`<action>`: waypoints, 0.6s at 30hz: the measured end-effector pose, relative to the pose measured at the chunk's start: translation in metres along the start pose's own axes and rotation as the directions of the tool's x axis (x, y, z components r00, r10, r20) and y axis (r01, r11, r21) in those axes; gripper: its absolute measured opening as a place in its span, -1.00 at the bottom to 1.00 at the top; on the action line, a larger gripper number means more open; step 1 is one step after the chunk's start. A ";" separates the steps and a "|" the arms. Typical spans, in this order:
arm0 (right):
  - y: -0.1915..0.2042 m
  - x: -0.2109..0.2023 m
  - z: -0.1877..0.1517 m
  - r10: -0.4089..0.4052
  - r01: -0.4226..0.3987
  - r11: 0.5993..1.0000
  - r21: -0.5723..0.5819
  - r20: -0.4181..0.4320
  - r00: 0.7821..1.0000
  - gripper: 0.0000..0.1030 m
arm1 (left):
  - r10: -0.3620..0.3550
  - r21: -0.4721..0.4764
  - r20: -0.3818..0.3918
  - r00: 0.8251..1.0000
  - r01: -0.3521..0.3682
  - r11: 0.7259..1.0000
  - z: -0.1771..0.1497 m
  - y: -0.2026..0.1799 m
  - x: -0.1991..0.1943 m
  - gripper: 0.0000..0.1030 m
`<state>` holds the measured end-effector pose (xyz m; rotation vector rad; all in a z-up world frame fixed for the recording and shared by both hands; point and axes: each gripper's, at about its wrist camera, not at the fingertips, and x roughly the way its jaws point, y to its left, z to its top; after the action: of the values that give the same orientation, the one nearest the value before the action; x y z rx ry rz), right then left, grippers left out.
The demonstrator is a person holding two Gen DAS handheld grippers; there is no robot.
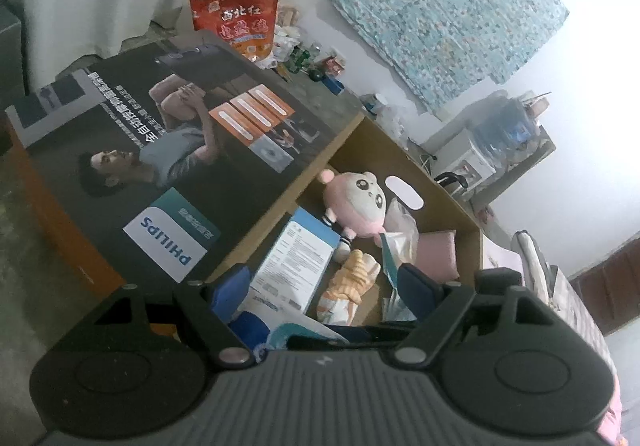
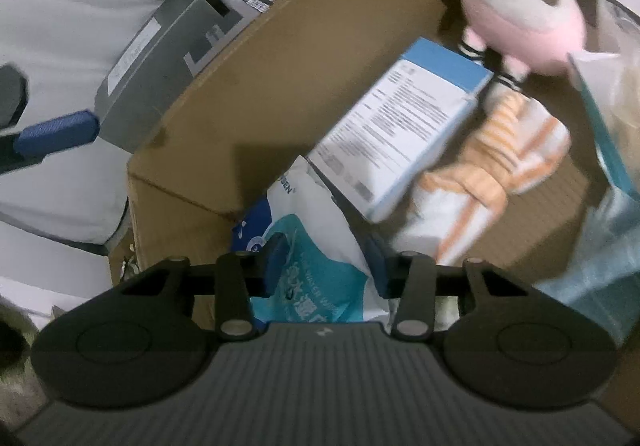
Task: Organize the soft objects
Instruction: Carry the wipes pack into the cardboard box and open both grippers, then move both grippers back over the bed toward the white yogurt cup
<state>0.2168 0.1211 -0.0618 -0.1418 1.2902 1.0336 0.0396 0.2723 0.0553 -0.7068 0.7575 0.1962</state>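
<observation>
Soft things lie together inside an open cardboard box (image 2: 192, 117), and the right gripper (image 2: 326, 266) is down in its near corner with its blue pads (image 2: 276, 262) set on either side of a white-and-teal wet-wipes pack (image 2: 316, 242); the pads appear to press its sides, though blur makes the contact hard to judge. Just beyond the pack a blue-and-white printed carton (image 2: 404, 121) leans across it, touching an orange-striped cloth (image 2: 492, 165) bundled beside it. Past the cloth a pink round-headed plush toy (image 2: 528, 9) rests against the far wall of the box, with crinkled clear plastic wrapping (image 2: 616, 93) to its right. The left gripper (image 1: 326, 284) hangs over the same box with its jaws spread wide and nothing between them, pointing toward the carton and the striped cloth. In that view a pink cushion (image 1: 438, 254) sits near the plush toy, and a dark Philips-printed flap (image 1: 172, 149) folds out from the box at left. Behind it stands a red snack bag (image 1: 236, 17).
</observation>
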 end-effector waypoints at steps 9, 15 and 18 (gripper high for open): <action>0.000 -0.012 -0.002 0.014 -0.014 1.000 0.024 0.031 0.999 -0.01 | 0.003 0.012 0.001 1.000 -0.003 1.000 -0.002 0.001 -0.002 0.60; -0.011 -0.060 -0.020 0.035 -0.039 0.999 0.022 0.178 0.983 0.15 | -0.003 0.045 0.010 1.000 0.003 0.999 -0.005 -0.008 -0.003 0.65; -0.020 -0.093 -0.037 0.057 -0.071 0.997 0.044 0.254 0.966 0.15 | -0.007 0.062 0.003 1.000 0.007 0.998 -0.007 -0.014 -0.002 0.65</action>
<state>0.2112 0.0364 -0.0056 0.0712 1.0946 1.0352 0.0394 0.2572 0.0602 -0.6500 0.7550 0.1663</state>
